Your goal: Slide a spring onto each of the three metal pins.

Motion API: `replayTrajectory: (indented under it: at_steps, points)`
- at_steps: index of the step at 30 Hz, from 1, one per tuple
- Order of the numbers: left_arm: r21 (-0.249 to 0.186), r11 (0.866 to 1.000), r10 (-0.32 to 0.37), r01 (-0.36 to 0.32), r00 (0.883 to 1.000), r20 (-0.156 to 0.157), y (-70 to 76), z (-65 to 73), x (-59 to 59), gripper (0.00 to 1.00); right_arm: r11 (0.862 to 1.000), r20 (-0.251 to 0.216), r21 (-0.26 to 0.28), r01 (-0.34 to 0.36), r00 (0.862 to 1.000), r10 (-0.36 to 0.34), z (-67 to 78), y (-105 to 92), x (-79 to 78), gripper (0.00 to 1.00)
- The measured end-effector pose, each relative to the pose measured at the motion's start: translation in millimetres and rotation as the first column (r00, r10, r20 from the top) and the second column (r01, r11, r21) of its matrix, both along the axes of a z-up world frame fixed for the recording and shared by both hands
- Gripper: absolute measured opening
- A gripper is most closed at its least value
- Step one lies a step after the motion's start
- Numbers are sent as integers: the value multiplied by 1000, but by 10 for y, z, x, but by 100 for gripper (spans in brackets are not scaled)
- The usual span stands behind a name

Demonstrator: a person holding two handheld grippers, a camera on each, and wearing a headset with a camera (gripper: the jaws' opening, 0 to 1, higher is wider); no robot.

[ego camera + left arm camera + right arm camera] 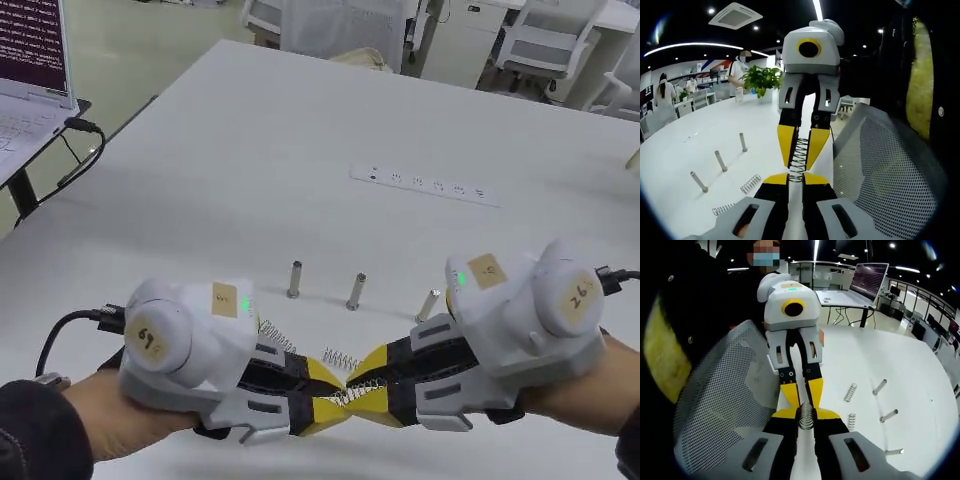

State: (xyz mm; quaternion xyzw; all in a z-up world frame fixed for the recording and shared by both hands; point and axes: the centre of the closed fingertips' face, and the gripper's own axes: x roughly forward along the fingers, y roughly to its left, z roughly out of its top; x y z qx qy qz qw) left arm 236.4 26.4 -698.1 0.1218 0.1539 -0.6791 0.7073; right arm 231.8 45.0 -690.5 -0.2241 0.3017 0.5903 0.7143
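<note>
The left gripper (795, 177) and right gripper (806, 415) meet tip to tip just above the white table (250, 150), each with its yellow jaws pinched on the same spring (799, 156), which runs straight from one pair of jaws into the other. Two loose springs (340, 357) (275, 337) lie on the table just beyond the tips. Past them, the three metal pins (295, 279) (356, 290) (428, 305) stand in a row, all bare. Farther back lies a power strip (425, 185).
</note>
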Motion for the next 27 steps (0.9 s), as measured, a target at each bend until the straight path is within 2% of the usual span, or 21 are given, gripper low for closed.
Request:
replayTrajectory:
  at_steps: [10,18,21,27]
  points:
    - [-6,1000,-3,3,1000,7,-4,-9,-19,3,1000,-17,-28,-3,1000,3,-6,-7,-25,8]
    - [-3,1000,15,-15,1000,15,27,-10,24,10,999,-15,-46,-1,1000,0,3,-42,-20,8]
    - [-15,999,30,-30,999,15,55,20,58,11,998,-14,-58,5,1000,-6,6,-90,-4,8]
    - [-31,997,76,-76,997,11,166,30,137,16,994,4,-105,29,1000,-28,65,-304,109,8]
